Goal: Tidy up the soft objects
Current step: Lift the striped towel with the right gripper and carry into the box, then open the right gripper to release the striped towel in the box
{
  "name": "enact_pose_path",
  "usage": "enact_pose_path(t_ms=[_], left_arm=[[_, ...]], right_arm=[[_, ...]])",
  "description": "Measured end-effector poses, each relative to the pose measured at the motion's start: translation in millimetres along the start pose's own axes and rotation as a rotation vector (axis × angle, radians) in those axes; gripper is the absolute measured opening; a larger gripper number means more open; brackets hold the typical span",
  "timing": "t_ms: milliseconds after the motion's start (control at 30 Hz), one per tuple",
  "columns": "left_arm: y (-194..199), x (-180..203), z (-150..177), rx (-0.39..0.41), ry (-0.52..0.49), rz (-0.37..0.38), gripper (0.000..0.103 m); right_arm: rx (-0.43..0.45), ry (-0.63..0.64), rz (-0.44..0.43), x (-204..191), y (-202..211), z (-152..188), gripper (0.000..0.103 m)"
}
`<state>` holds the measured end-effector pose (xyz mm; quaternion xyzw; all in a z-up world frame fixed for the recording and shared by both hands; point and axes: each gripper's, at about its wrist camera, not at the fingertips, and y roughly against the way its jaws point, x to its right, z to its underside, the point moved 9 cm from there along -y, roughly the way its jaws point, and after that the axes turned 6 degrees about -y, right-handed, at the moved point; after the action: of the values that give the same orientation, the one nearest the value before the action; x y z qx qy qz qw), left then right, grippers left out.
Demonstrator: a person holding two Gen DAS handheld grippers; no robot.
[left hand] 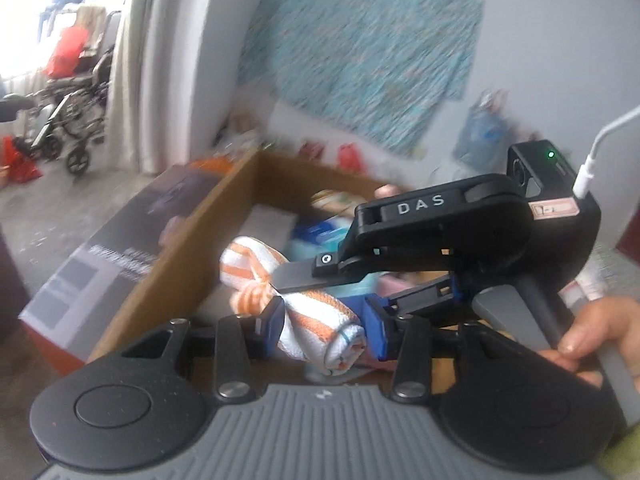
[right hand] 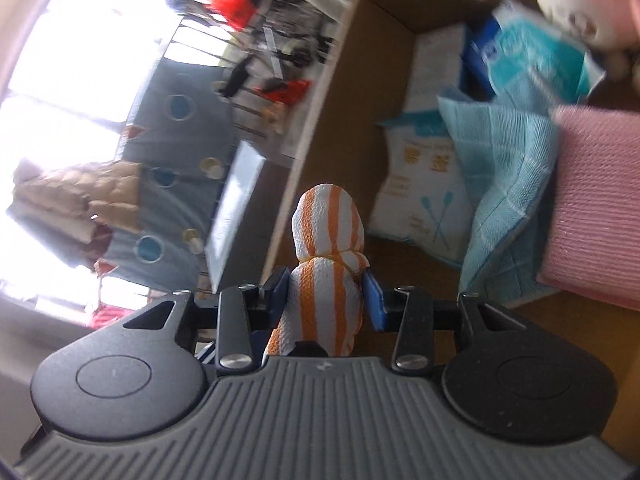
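Holding: rolled orange-striped towel (left hand: 320, 320), suspended above the open cardboard box (left hand: 192, 240), not yet released.
Left gripper (left hand: 326, 328): blue pads pressed on both sides of the towel roll near its banded end; jaws clamped on it.
Right gripper (right hand: 326, 294): pads against the towel (right hand: 326, 264) just below its tied waist; appears clamped too, so both tools share one roll.
Right hand (left hand: 592, 336): visible on that tool's handle.
Box contents: teal cloth (right hand: 504, 184), pink cloth (right hand: 600, 208), white packet (right hand: 420, 188), blue-and-teal pack (right hand: 532, 52), plush toy (right hand: 588, 4) at the far end.
Progress: judged well along; several soft items already inside.
Remaining: lower the towel into the bare floor strip beside the packet, then open both jaws.
Uncertainty: motion blur; items outside the box cannot be identified.
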<state>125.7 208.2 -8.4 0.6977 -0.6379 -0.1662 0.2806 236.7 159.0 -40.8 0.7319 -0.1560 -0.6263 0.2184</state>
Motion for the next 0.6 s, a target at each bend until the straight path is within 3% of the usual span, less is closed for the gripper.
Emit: enact_pose_path(t_ms=[100,167,433,600], left_arm=[[4,-21,5,-0.001,0.003,-0.075,0.053],[14,-25,7,0.026,0.021,-0.071,0.059],[63,-42,12,0.133,0.067,-0.109,0.066],[70,-44,15,0.161,0.083,-0.118,0.073]], right_arm=[[-0.038,-0.067,0.049,20,-32,-5,0.039],[-0.074,-0.118,0.056,32,-49,-2,0.039],[-0.156,-0.188,0.058,44,-80,18,0.039],[-0.17,-0.206,0.04,40,-93,26,0.04]])
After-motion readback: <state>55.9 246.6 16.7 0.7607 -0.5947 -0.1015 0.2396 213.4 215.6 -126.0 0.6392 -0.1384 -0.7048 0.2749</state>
